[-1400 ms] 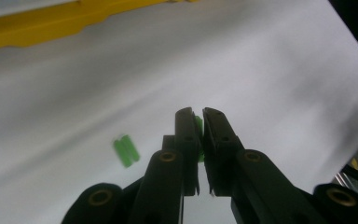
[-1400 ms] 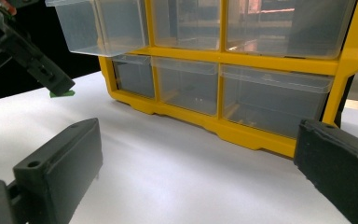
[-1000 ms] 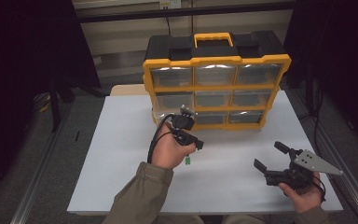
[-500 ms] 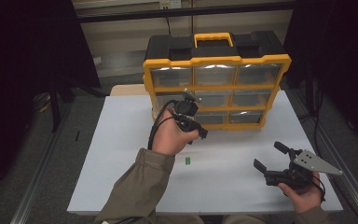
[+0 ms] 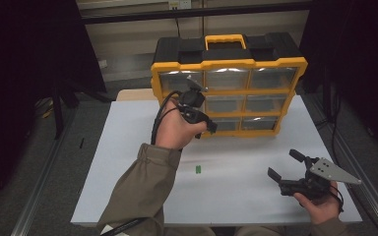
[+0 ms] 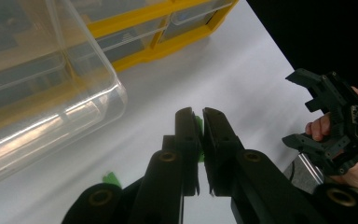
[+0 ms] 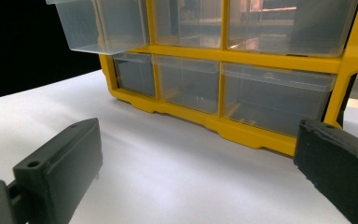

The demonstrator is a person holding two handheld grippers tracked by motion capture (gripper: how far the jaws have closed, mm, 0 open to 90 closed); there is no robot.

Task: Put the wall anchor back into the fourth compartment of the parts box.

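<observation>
My left gripper hangs in the air in front of the yellow organizer's middle-left drawer, tips pointing down. In the left gripper view its jaws are shut on a small green piece. A clear drawer juts out of the organizer just beside it; it also shows pulled out in the right gripper view. A second green piece lies on the white table. My right gripper rests low at the table's front right, open with nothing between its jaws.
The organizer stands upright at the back of the table with three rows of clear drawers and a yellow handle. The table's right edge runs close by my right hand. Dark floor and a metal rail lie to the left.
My left hand has risen from just above the green piece on the table and moved back toward the organizer's drawers. The right hand has kept still.
</observation>
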